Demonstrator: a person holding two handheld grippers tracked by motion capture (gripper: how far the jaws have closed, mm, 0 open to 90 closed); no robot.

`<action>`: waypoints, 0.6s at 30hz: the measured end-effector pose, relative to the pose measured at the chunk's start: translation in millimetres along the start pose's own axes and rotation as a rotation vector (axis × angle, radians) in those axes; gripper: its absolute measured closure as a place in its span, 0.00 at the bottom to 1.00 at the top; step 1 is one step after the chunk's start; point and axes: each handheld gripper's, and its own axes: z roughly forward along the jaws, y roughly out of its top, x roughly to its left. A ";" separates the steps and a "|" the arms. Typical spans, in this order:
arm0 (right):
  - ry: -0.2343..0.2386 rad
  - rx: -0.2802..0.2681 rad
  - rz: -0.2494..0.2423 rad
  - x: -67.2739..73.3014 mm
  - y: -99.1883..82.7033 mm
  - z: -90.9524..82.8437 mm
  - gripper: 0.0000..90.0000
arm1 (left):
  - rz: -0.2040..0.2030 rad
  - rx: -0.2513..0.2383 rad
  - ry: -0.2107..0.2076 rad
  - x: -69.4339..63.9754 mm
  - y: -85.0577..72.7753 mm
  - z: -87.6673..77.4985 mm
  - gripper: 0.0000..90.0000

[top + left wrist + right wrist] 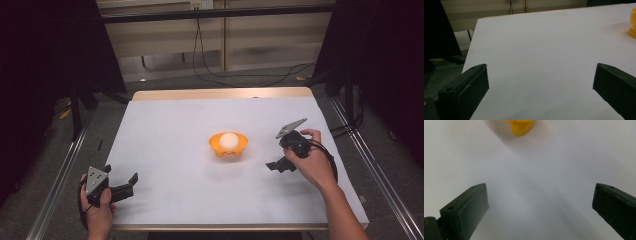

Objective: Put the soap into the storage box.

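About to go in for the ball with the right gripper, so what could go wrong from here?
1. The ball sits loosely on top of the orange cup, well above the rim; a nudge from a jaw could roll it off onto the table.
2. The cup looks light, on small feet; a sideways push may tip or slide it.
3. The right gripper is open but angled low toward the sheet, so it may need lifting first. The left gripper is too far to steady the cup.
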 end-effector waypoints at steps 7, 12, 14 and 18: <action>-0.009 -0.036 0.026 -0.2 -18.4 -3.1 0.00 | 0.000 0.000 0.000 -0.1 0.0 0.1 0.00; -0.016 -0.056 0.041 0.7 -30.0 -4.8 0.00 | 0.000 0.001 0.001 -0.1 0.0 0.1 0.00; -0.019 -0.062 0.046 1.1 -34.4 -5.5 0.00 | 0.001 0.000 0.001 -0.2 0.0 0.1 0.00; -0.022 -0.081 0.056 1.8 -43.3 -6.2 0.00 | 0.000 -0.001 0.002 -0.2 0.0 0.1 0.00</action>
